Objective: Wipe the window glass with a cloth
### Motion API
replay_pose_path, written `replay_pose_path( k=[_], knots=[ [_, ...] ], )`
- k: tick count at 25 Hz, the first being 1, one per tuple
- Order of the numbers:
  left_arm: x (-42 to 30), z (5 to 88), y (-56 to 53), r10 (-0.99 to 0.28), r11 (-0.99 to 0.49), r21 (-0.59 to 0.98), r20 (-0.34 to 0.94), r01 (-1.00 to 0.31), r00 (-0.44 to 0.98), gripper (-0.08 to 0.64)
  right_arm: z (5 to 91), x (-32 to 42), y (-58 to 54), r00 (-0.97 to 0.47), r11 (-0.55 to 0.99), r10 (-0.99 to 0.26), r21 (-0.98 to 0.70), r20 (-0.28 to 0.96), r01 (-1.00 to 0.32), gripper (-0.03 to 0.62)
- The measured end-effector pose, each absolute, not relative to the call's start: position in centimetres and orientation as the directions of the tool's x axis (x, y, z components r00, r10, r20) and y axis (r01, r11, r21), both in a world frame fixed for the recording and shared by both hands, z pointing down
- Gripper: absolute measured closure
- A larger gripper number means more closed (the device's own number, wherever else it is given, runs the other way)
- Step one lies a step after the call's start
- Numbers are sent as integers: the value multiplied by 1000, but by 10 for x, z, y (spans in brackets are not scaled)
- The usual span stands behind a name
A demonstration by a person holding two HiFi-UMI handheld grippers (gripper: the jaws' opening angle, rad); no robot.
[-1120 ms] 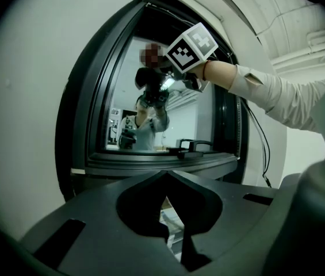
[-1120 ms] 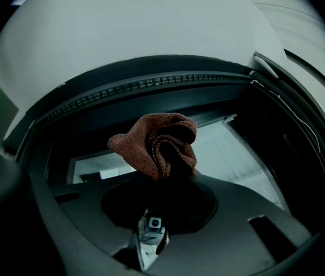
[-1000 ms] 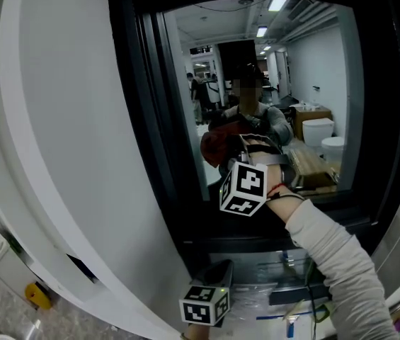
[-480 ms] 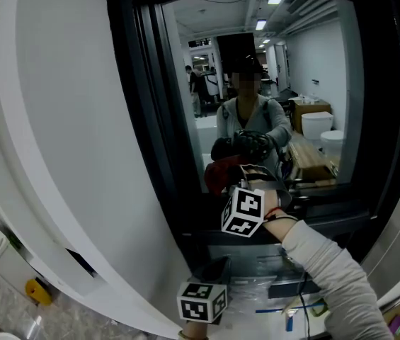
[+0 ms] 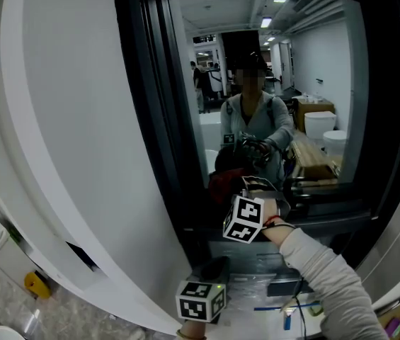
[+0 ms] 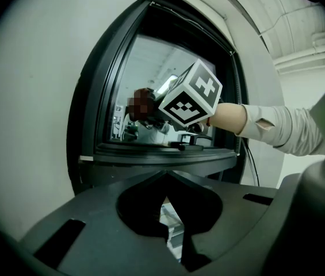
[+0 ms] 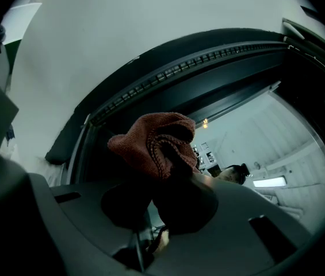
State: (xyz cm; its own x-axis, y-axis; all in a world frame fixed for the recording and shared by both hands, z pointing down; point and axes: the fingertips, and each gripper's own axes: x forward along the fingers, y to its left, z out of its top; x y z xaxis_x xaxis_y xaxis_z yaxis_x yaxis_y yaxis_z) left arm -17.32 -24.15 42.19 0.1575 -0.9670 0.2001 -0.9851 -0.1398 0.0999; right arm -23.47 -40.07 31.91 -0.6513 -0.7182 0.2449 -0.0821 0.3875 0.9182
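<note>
Rust-red knitted cloth [image 7: 153, 145], likely soft and light, sits bunched in your right tongs [image 7: 162, 180], which grip its middle fold, at 7 o'clock on the window glass [image 5: 284, 83]; your left tongs [image 6: 165, 180] hang clenched, empty.

Grippers: two are counted, the left gripper [image 6: 165, 209] and the right gripper [image 7: 163, 197].
Marker cubes: two are counted, the upper cube [image 5: 244, 219] at the window's lower edge and the lower cube [image 5: 201, 302] beneath it.
Cloth [image 7: 153, 142]: one is counted.
Window glass [image 5: 284, 69]: one pane is counted.
Sleeve [image 5: 327, 282]: one is counted.
</note>
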Motion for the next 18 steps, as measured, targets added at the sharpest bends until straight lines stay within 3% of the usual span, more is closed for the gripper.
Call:
replay_pose_path(
  k=[8,18],
  knots=[
    [-171,423,-249,-964,-151,97,206,-984,169,555,274,-226,-383,-701,317,-696,943,158,-103,531],
    [-158,418,-276,-956,-209,82,194,-974,222,555,137,-174,-372,-704,165,-708,956,-57,-243,531]
  ],
)
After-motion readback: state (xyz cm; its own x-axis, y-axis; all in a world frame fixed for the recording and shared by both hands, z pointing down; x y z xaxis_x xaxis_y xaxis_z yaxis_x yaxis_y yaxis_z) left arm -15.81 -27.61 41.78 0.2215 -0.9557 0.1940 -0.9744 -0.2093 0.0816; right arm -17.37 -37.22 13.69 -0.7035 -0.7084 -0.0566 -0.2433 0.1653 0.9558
